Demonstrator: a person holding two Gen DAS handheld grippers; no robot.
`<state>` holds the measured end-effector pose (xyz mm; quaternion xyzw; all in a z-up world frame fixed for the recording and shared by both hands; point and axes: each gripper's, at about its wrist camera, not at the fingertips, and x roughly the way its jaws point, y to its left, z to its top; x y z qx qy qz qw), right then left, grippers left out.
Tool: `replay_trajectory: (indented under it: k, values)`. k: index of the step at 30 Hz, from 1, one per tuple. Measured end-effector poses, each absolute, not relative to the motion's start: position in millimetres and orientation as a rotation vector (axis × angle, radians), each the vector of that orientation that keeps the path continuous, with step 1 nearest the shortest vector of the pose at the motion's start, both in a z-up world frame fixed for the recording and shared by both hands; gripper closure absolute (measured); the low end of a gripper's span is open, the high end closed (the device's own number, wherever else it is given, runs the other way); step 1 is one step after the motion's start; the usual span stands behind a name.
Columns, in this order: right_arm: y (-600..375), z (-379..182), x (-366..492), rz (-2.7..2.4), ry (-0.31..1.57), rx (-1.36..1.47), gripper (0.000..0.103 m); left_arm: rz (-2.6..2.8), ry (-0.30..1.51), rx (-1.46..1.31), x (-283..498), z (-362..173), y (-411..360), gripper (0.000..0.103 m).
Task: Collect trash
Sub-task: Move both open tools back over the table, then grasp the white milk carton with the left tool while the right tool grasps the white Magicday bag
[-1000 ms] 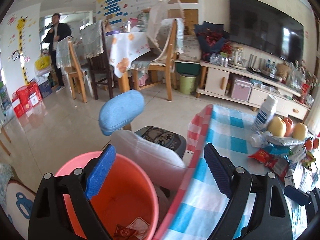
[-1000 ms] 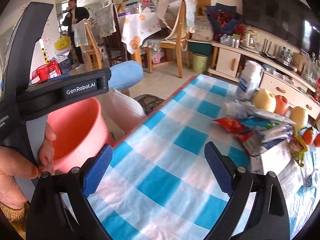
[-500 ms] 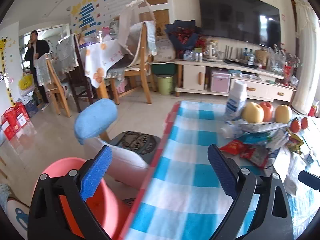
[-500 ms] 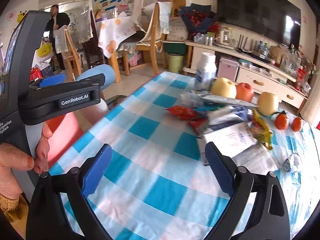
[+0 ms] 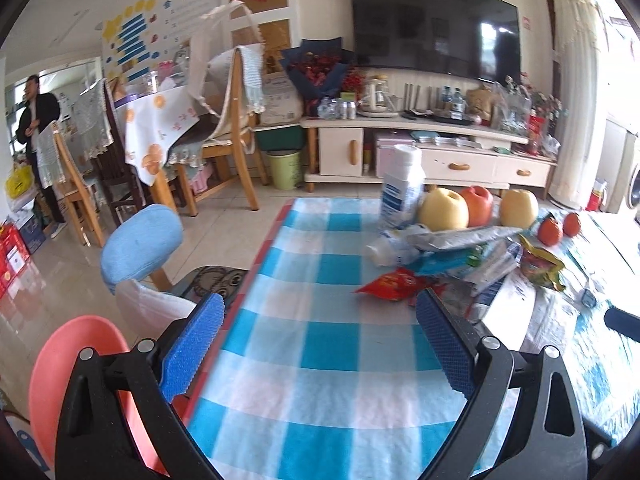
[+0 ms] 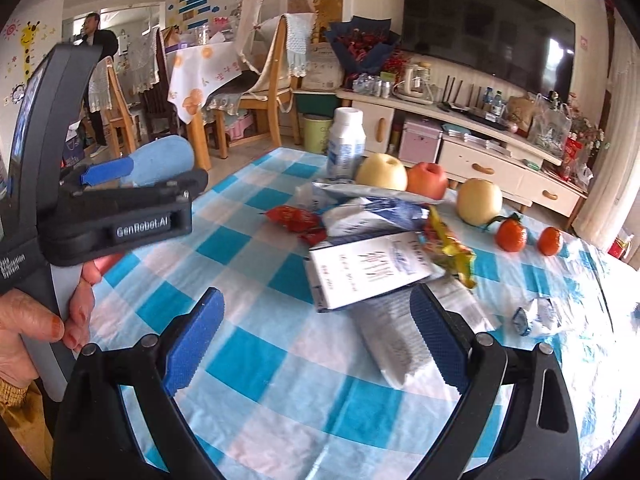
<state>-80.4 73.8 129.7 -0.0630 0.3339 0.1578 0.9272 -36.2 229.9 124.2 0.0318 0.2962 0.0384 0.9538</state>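
A pile of wrappers lies on the blue checked table [image 5: 320, 340]: a red snack packet [image 5: 390, 282], a silver wrapper [image 5: 452, 236], a yellow-red packet [image 5: 538, 264]. In the right wrist view a white carton [image 6: 368, 270], a white packet [image 6: 394, 344] and the red packet [image 6: 294, 216] show. The pink bin [image 5: 76, 376] stands on the floor left of the table. My left gripper [image 5: 320, 344] is open and empty over the table's left edge. My right gripper [image 6: 316, 338] is open and empty, just short of the white packet.
Pears [image 5: 444, 208], an apple [image 5: 476, 204], tangerines [image 5: 550, 230] and a white bottle [image 5: 402, 186] stand behind the pile. A blue-backed chair [image 5: 140, 244] stands left of the table. A crumpled foil wrapper [image 6: 536, 316] lies at right. A person [image 5: 36, 120] stands far left.
Both grippers have swung right, from over the pink bin toward the wrapper pile. Both stay open and empty.
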Motion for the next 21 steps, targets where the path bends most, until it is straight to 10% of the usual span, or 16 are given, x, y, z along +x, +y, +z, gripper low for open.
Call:
replay_trajectory:
  k: [21]
  values:
    - [-103,114,-52,0.096,0.738,0.143,0.009,-0.227,0.647,0.233,-40,83,123,0.007]
